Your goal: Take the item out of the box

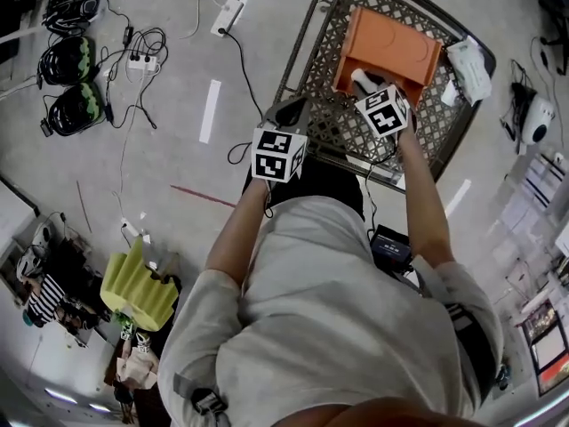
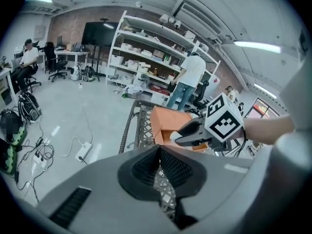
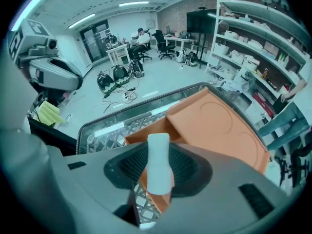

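Head view looks down; all 3 share the orange box [image 1: 388, 52].

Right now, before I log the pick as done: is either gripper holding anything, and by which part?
The right gripper pinches a white item by its sides, one end poking past the jaws, over the orange box. The left gripper holds nothing.

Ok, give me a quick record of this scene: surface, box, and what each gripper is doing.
surface: metal lattice table
container: orange box, lying on the table
right hand: right gripper shut on white item, at the box's open end
left hand: left gripper shut, empty, over the table's near edge
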A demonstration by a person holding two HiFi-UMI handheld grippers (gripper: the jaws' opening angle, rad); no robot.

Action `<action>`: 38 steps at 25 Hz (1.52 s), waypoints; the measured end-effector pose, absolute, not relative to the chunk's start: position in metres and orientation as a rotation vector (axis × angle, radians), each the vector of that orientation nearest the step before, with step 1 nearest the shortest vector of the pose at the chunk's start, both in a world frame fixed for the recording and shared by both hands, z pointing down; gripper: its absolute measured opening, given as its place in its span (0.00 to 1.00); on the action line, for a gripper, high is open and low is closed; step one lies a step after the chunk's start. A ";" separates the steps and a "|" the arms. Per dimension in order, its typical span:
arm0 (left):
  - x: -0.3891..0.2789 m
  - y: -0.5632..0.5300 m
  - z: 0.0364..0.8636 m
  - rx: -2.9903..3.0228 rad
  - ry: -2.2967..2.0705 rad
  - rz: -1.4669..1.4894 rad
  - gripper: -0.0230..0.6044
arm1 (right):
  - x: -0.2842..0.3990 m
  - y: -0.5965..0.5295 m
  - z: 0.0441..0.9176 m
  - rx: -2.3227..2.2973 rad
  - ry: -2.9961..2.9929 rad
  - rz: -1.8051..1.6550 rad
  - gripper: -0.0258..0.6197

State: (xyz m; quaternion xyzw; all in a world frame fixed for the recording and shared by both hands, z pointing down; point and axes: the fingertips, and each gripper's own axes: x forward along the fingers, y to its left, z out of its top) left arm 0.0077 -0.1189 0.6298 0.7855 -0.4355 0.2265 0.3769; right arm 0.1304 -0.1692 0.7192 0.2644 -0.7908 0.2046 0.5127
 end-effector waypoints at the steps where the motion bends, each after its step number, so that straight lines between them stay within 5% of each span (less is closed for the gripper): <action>1: 0.007 -0.121 0.627 2.015 -1.117 0.570 0.05 | 0.129 -0.169 0.715 0.657 -1.911 0.499 0.24; 24: 0.015 -0.142 0.572 2.238 -0.970 0.470 0.05 | 0.097 -0.136 0.567 1.064 -2.053 0.440 0.24; 38: 0.028 -0.119 0.510 2.454 -0.860 0.438 0.05 | 0.110 -0.104 0.454 1.692 -2.236 0.529 0.24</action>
